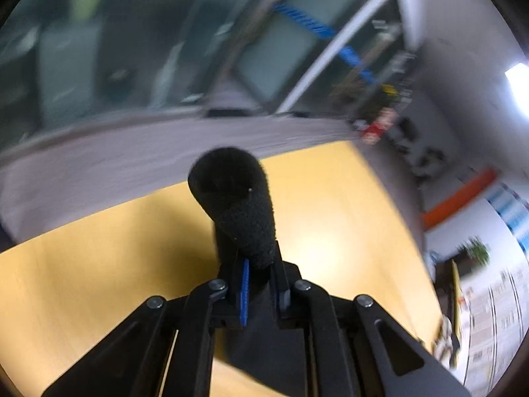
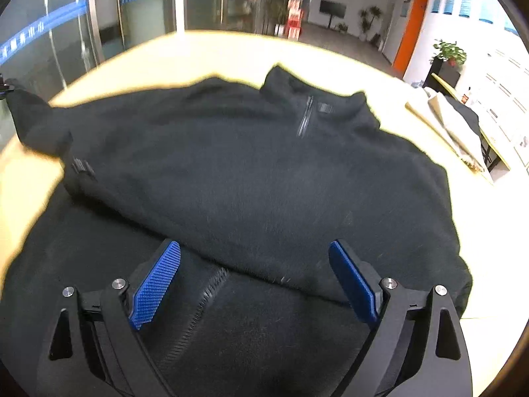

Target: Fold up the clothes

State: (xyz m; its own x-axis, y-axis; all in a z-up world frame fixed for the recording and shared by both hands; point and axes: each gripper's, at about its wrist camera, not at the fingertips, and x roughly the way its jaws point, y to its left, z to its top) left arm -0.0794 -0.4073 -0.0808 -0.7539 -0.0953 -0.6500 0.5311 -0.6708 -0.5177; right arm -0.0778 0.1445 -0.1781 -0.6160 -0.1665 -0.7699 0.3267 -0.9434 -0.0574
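Holding a rolled end of the black fleece jacket (image 1: 236,205), my left gripper (image 1: 261,284) has its jaws closed on the fabric; the tube of cloth sticks up past the blue pads (image 1: 245,292) above the yellow surface (image 1: 330,231). That view is motion-blurred, and glass partitions (image 1: 132,49) with blue stripes fill the background.

In the right wrist view, the same end appears at the far left, lifted off the surface (image 2: 231,49) at the frame edge. The jacket (image 2: 264,182) lies spread across the surface, collar (image 2: 317,96) and short zipper (image 2: 305,115) toward the far side, one layer folded over another, with a stitched hem (image 2: 211,284) showing near my gripper.

My right gripper (image 2: 254,284) hovers over the near part of the jacket with its jaws spread wide, blue pads (image 2: 158,284) gripping nothing. Further right, pale folded cloths (image 2: 453,125) rest on a separate table.
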